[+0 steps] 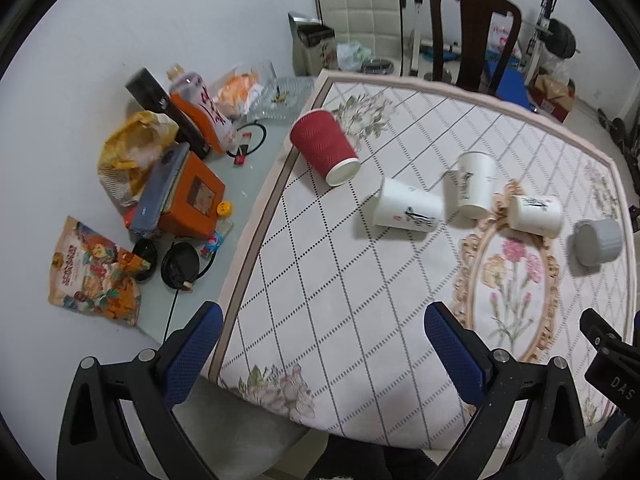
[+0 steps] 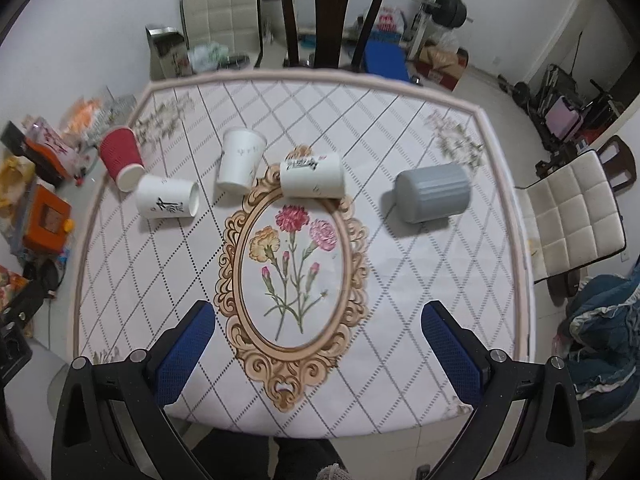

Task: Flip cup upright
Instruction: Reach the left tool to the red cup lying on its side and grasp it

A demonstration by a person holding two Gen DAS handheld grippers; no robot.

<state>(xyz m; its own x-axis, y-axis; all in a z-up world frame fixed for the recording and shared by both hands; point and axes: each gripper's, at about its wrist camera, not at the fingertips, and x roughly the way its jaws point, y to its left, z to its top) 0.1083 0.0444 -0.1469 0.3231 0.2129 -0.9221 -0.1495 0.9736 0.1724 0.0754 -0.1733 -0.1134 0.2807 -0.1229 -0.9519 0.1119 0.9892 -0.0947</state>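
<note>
Several cups lie on their sides on a flowered tablecloth [image 2: 360,288]. A red ribbed cup [image 1: 323,146] [image 2: 121,158] lies at the far left. A white printed cup [image 1: 408,209] [image 2: 166,202] lies beside it, a second white cup [image 1: 476,184] [image 2: 240,160] lies further back, and a third [image 1: 536,210] [image 2: 312,175] lies at the oval frame's top. A grey ribbed cup [image 1: 597,241] [image 2: 432,191] lies at the right. My left gripper [image 1: 322,344] and my right gripper [image 2: 318,340] are open and empty, near the table's front edge, well short of the cups.
Left of the cloth, clutter lies on the bare table: an orange box [image 1: 192,200], snack bags [image 1: 94,272], a bottle [image 1: 204,108] and black lids [image 1: 180,266]. A dark wooden chair [image 2: 330,12] stands behind the table, and a white padded chair [image 2: 576,216] at the right.
</note>
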